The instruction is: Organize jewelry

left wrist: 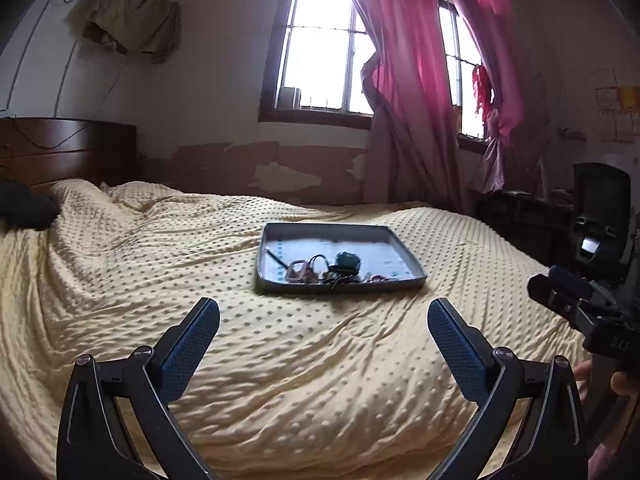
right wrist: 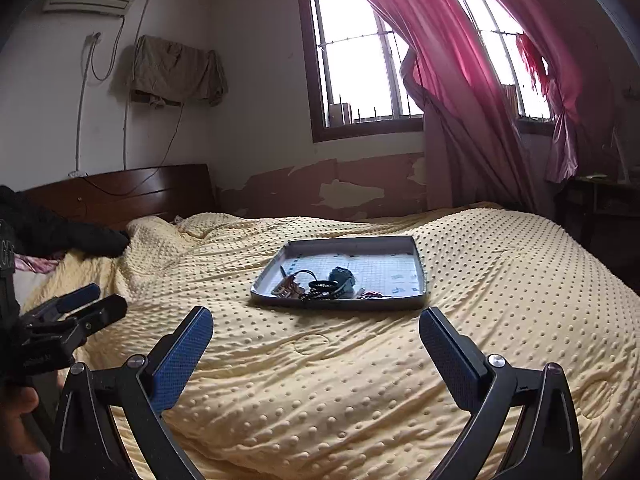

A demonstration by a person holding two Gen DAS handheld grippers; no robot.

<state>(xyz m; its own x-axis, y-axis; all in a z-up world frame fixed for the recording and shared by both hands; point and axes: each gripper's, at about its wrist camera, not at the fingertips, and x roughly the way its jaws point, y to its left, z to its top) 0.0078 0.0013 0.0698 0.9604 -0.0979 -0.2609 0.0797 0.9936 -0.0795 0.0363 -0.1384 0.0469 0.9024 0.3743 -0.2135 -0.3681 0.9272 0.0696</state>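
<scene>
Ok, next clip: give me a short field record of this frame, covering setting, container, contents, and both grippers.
setting: yellow dotted bedspread on a bed
container: shallow grey rectangular tray lying on the bedspread
contents: tangled jewelry pile at the tray's near edge, with a dark teal watch
left gripper: open, empty, short of tray
right gripper: open, empty, short of tray

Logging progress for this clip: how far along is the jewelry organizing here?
Nothing looks sorted yet. The jewelry lies in one tangled heap at the near edge of the grey tray on the yellow bedspread. Nothing is in hand: the left tongs and right tongs are both open and short of the tray. All the picking and separating is left.
</scene>
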